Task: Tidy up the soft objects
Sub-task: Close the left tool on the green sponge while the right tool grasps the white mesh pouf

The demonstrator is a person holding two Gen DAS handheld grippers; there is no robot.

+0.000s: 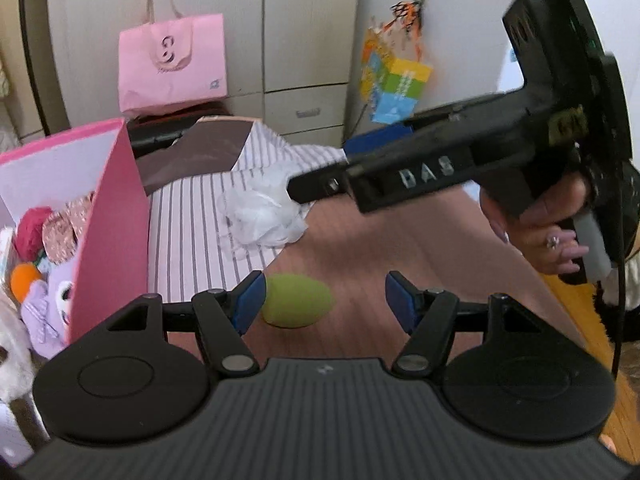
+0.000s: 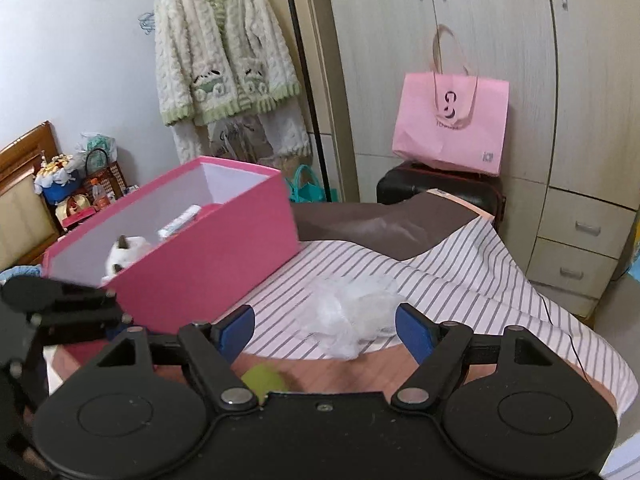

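Two tools released, left tool [image 1: 324, 300] by egg-shaped green sponge [image 1: 298, 300], right tool [image 2: 325, 332] before frilly white mesh puff [image 2: 352, 316].

A home bedroom: wardrobe [image 2: 460, 80] with drawers, hanging cardigan [image 2: 224, 52], striped bedsheet [image 2: 460, 276], wooden headboard [image 2: 24, 184].

The egg-shaped sponge [image 1: 298, 300] lies before the mesh puff [image 1: 260, 216], with the box [image 1: 108, 220] left of both.

- We find our left gripper [image 1: 325, 300] with jaws apart, nothing between the pads.
- A green egg-shaped sponge [image 1: 298, 300] lies just beside the left finger [image 1: 248, 300].
- A white mesh puff [image 1: 262, 216] sits beyond the fingertips on striped cloth [image 1: 192, 240].
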